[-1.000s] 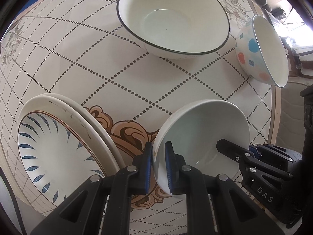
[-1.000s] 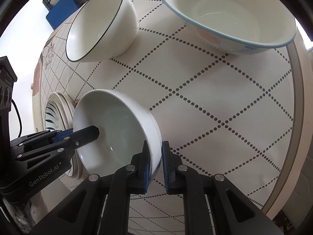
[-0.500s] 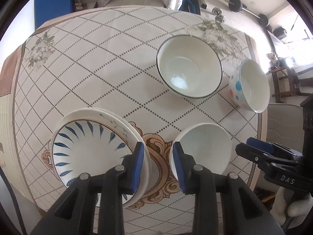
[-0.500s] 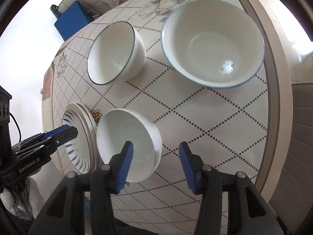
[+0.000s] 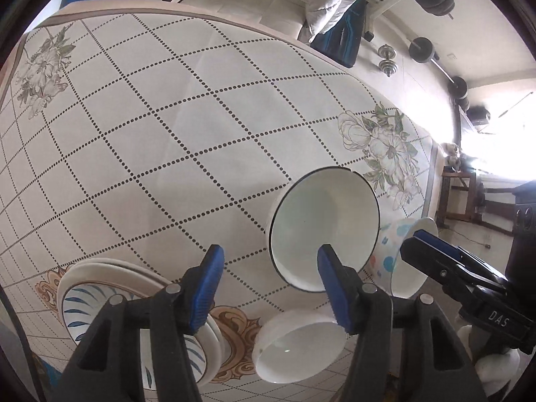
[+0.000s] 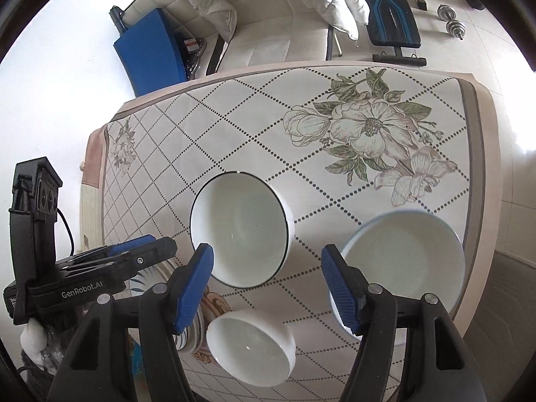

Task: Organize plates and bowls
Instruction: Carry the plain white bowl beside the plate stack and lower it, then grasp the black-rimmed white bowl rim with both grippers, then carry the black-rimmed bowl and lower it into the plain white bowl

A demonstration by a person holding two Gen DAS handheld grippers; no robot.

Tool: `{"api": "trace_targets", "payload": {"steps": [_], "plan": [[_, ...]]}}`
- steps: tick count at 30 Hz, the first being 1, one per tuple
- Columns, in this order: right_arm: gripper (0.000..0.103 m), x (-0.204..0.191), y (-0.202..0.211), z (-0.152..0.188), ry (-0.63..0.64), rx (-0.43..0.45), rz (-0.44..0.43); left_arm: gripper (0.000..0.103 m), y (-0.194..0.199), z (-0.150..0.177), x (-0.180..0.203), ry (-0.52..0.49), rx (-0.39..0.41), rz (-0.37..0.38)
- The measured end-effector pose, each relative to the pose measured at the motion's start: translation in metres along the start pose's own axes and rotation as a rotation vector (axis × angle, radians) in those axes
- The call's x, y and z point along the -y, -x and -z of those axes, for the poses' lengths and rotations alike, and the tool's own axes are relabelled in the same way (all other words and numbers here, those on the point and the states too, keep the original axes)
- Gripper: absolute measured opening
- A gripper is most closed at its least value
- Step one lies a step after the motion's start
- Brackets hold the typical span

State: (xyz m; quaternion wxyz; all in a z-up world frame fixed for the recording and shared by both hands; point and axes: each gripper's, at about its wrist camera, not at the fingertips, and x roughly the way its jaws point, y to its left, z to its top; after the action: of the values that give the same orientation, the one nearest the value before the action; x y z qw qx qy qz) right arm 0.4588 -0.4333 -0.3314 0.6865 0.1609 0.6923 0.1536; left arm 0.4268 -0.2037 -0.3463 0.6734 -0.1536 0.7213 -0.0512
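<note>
A plain white bowl (image 5: 298, 348) sits upright on the tablecloth near the front edge; it also shows in the right wrist view (image 6: 251, 351). Behind it stands a black-rimmed white bowl (image 5: 323, 227) (image 6: 239, 231). To its right is a polka-dot bowl with a blue rim (image 5: 402, 258) (image 6: 402, 261). To its left lies a stack of plates, the top one with blue strokes (image 5: 134, 318) (image 6: 194, 331). My left gripper (image 5: 271, 288) and right gripper (image 6: 268, 288) are both open and empty, raised above the plain bowl.
The table (image 6: 482, 167) has a diamond-dotted cloth with flower prints. Behind it are a white sofa (image 6: 278, 26), a blue board (image 6: 150, 53), a weight bench (image 6: 388, 10) and dumbbells (image 5: 388, 60) on the floor.
Both grippers let go of the plain white bowl's rim, opened wide, and pulled up and back from it. The bowl now rests on the table.
</note>
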Motion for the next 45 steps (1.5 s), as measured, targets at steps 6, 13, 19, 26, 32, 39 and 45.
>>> {"api": "trace_targets", "payload": {"steps": [6,13,19,26,32,39,45], "plan": [[0.068,0.003,-0.041,-0.032,0.056,-0.097,0.029,0.054,-0.029,-0.01,0.0,0.014,-0.054,0.004],[0.05,0.007,-0.07,-0.04,0.072,-0.151,0.026,0.02,-0.047,-0.006,0.0,0.01,-0.078,0.0],[0.017,0.007,-0.084,-0.037,0.088,-0.188,0.056,0.006,-0.058,-0.006,0.0,-0.001,-0.081,-0.001],[0.009,0.002,-0.091,-0.033,0.103,-0.177,0.111,0.006,-0.054,-0.007,0.007,-0.023,-0.06,-0.041],[0.008,0.003,-0.084,-0.03,0.069,-0.164,0.075,0.006,-0.04,-0.007,0.012,-0.044,-0.042,-0.053],[0.008,-0.002,-0.057,-0.025,0.059,-0.133,0.059,0.006,-0.02,0.001,0.026,-0.079,-0.01,-0.056],[0.008,-0.007,-0.024,-0.008,0.055,-0.093,0.062,0.006,0.0,0.019,0.037,-0.124,0.013,-0.055]]}}
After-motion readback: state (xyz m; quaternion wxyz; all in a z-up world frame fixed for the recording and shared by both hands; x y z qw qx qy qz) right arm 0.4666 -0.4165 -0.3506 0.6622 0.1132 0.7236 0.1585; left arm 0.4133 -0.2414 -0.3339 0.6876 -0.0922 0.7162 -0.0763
